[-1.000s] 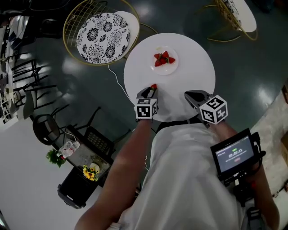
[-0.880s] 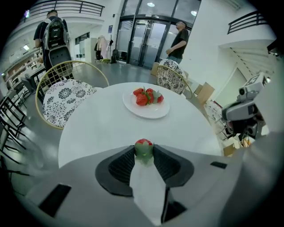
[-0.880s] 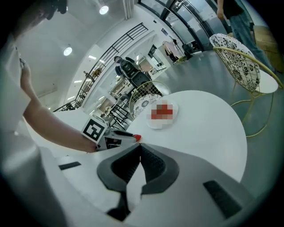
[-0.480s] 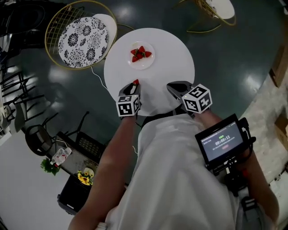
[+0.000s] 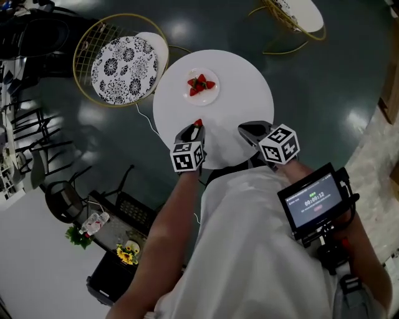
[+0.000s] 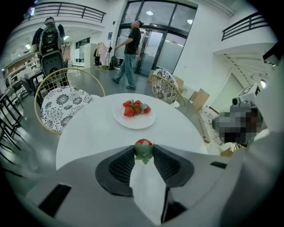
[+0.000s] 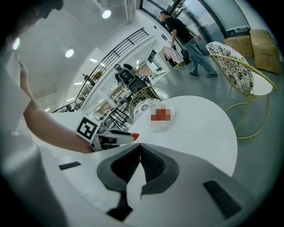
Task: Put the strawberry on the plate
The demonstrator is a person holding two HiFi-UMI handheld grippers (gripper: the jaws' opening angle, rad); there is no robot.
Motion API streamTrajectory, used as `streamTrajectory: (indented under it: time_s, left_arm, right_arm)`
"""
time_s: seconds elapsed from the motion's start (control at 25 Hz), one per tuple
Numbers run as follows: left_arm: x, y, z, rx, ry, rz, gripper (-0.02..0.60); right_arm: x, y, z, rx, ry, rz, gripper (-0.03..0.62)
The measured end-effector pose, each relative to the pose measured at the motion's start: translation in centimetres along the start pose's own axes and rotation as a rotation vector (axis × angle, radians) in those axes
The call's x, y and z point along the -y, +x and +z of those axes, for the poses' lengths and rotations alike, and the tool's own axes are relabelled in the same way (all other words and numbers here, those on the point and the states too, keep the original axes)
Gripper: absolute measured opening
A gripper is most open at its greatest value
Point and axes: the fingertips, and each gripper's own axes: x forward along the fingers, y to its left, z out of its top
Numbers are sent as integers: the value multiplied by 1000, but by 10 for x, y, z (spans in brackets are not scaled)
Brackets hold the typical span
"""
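Note:
A red strawberry (image 6: pixel 143 149) with its green leaves toward the camera is pinched between the jaws of my left gripper (image 6: pixel 143 153), which is shut on it above the near part of the round white table (image 5: pixel 243 93). In the head view that strawberry (image 5: pixel 198 123) shows at the tip of the left gripper (image 5: pixel 195 128). Farther out on the table lies a white plate (image 6: pixel 134 119) with three strawberries (image 6: pixel 135 107) on it; the plate (image 5: pixel 202 86) also shows in the head view. My right gripper (image 5: pixel 245 129) hovers over the table's near right edge, its jaws shut (image 7: pixel 140 148) with nothing in them.
A gold wire chair with a black-and-white patterned cushion (image 5: pixel 122 60) stands left of the table, another one (image 5: pixel 299 12) at the far right. People walk in the background (image 6: pixel 131 48). A black cart with flowers (image 5: pixel 121 240) stands at lower left. Dark floor surrounds the table.
The head camera has shifted, so the whole scene slides in the picture. Both grippers hold the same places over the table's near edge, the left still shut on the strawberry.

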Motion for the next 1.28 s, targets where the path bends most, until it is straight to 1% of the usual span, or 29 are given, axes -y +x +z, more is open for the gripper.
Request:
streamTrajectory:
  time_s: [0.16,0.32,0.56,0.76,1.04,1.16,1.28]
  left_arm:
    - [8,1,11,18,11,-17,137]
    - [9,7,15,21,18,-21,137]
    - [15,10,19,21,6,-39,137]
    - [24,25,31,24,10,-67,137]
    - [21,48,64,47,43,-61,137]
    - [25,62,78,43,39,-48,137]
    - [20,70,83,33,41,-28,137]
  right_arm:
    - [-6,-2,-5,1,10,1,8]
    - [-5,-3,-10,9,12,-3,8]
    - [-4,-13,-10,34,35,-29,8]
    - [0,-24,-19,23,55,-58,8]
    - [5,-23,-19,29,72,-66,8]
    - [16,-37,-15,37,90,-72,8]
    - [25,-46,-17,39,104,-81,8]
